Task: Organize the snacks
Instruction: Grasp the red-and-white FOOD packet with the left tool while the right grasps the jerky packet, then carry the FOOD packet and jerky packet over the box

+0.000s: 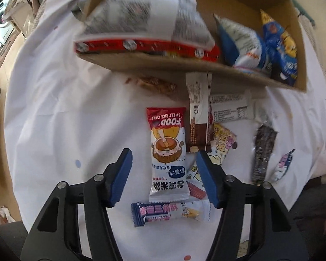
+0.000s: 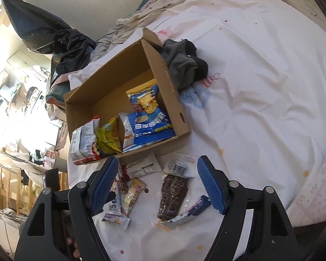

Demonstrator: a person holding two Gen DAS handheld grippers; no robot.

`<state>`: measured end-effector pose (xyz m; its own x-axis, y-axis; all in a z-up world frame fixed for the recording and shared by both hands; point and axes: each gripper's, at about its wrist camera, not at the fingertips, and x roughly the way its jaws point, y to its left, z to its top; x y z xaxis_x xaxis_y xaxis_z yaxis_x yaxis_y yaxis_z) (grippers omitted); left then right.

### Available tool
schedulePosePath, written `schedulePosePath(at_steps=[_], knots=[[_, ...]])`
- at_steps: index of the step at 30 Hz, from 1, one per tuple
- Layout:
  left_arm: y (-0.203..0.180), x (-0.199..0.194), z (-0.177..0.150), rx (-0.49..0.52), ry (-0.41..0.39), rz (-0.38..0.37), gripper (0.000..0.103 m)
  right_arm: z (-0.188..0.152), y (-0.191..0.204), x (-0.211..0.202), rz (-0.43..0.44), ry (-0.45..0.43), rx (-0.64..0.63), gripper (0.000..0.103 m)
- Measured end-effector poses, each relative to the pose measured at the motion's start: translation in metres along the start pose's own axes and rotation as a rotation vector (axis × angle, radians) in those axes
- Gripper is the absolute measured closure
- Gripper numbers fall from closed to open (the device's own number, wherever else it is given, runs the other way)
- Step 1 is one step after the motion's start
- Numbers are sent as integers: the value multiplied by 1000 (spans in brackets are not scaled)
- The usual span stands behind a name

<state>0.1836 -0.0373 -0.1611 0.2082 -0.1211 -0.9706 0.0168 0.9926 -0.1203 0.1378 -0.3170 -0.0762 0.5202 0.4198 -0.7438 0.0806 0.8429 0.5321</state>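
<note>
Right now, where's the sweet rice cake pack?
Left wrist view: the sweet rice cake pack lies flat on the white sheet, between the open left tool's fingers, just short of the cardboard box.

1 cardboard box (image 2: 173,95), 4 snack bags (image 2: 150,113) inside it, 2 open grippers (image 1: 164,174), 1 grey cloth (image 2: 182,63)

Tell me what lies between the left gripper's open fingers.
In the left wrist view, the sweet rice cake packet lies on the bedsheet between the left gripper's fingers.
</note>
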Motion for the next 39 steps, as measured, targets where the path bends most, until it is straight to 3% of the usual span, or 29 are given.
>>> schedulePosePath(at_steps=[6, 13, 21, 26, 29, 33, 39], knots=[[-2, 16, -3, 8, 46, 15, 75, 3, -1, 4, 15, 6, 18, 25], [14, -3, -9, -31, 38, 48, 75, 1, 3, 21, 15, 60, 18, 25], [42, -44, -21, -154, -11, 14, 75, -24, -6, 94, -86, 366, 91, 25], [44, -59, -23, -187, -33, -4, 75, -28, 1, 127, -228, 425, 65, 25], [46, -62, -23, -191, -41, -3, 75, -31, 6, 137, -294, 435, 52, 22], [46, -61, -24, -192, -43, -13, 75, -37, 18, 150, -335, 426, 7, 6], [42, -61, -21, -199, -46, -31, 75, -53, 32, 164, -445, 369, -105, 7]])
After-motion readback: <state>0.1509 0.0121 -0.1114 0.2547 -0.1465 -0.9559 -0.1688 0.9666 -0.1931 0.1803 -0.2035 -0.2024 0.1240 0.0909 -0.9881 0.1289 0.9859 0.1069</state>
